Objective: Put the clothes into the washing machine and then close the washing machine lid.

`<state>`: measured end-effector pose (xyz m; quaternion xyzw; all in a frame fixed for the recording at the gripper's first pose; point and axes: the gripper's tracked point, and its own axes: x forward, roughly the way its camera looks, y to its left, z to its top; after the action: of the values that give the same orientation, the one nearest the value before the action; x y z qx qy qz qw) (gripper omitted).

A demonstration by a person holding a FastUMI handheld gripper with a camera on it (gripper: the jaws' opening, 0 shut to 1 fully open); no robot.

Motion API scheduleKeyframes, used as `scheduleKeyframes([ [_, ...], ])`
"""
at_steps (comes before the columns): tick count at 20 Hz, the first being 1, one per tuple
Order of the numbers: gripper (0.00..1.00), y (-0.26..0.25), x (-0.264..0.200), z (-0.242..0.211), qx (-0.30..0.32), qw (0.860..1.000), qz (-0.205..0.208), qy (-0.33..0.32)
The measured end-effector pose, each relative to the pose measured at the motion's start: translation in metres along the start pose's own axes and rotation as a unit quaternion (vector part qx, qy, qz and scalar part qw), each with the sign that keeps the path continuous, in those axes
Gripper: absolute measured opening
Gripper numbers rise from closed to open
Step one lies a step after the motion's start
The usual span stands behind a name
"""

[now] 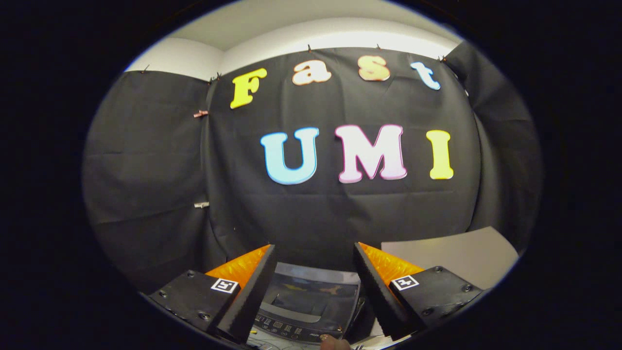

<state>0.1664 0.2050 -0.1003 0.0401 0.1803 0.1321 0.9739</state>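
Note:
My gripper [315,253] is open, its two fingers spread wide with nothing between them. Below and between the fingers I look down on the washing machine [306,304]: a grey top with a dark glass lid [311,294] lying flat and shut, and a control panel [291,330] with a row of buttons on the side nearest me. No clothes show on the lid or around the machine. The gripper hovers above the machine, apart from it.
A grey tabletop [452,255] stands to the right of the machine, beyond the right finger. The black cloth wall [311,214] hangs close behind the machine. A small rounded tip, perhaps a fingertip [333,342], shows near the control panel.

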Motion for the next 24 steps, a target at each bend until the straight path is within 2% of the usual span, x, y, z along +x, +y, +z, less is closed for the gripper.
scheduleKeyframes([
  [4, 0.98, -0.02, -0.051, 0.039, -0.019, 0.998, -0.008, -0.065],
  [11, 0.98, -0.058, -0.128, 0.069, -0.042, 0.991, -0.022, -0.126],
  [16, 0.98, -0.09, -0.175, 0.068, -0.047, 0.986, -0.055, -0.152],
  [20, 0.98, -0.096, -0.196, 0.057, -0.052, 0.985, -0.057, -0.156],
  [24, 0.98, -0.115, -0.214, 0.057, -0.043, 0.98, -0.087, -0.171],
])
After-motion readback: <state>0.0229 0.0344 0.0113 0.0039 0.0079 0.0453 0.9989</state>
